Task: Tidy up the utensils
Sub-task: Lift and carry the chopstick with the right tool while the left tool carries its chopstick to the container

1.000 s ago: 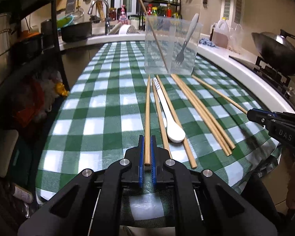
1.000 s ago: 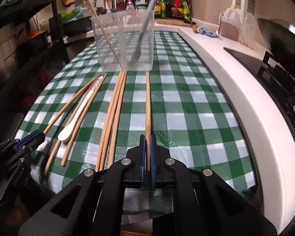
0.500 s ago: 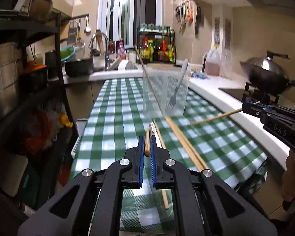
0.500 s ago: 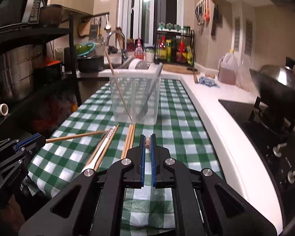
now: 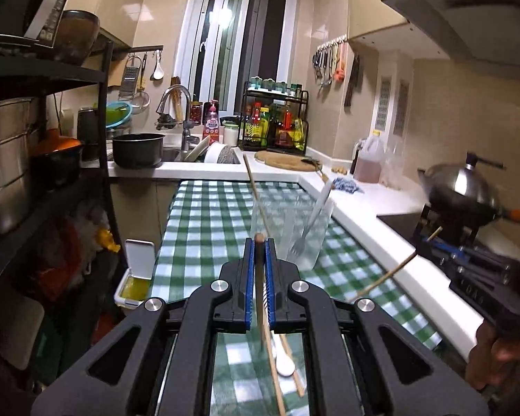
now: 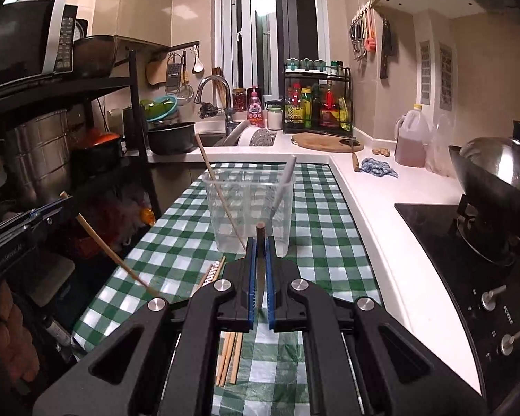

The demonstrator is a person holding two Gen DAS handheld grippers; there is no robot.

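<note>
My left gripper (image 5: 259,242) is shut on a wooden chopstick (image 5: 261,298), lifted above the checked cloth, its tip hanging down. My right gripper (image 6: 260,241) is shut on another chopstick (image 6: 260,234), also lifted; it shows in the left wrist view (image 5: 384,277) slanting down. The clear plastic container (image 6: 249,215) stands ahead on the cloth with one chopstick (image 6: 218,190) and a fork (image 6: 280,187) inside. A white spoon (image 5: 283,362) and several chopsticks (image 6: 229,357) lie on the cloth below the grippers.
The green checked cloth (image 6: 322,228) covers the counter. A wok (image 6: 495,180) on the stove is at the right. A black shelf rack (image 6: 52,111) with pots stands at the left. The sink (image 6: 225,135) and a bottle rack are behind.
Both grippers have risen from the cloth, each lifting its chopstick, and tilted up so the views now look level at the container.
</note>
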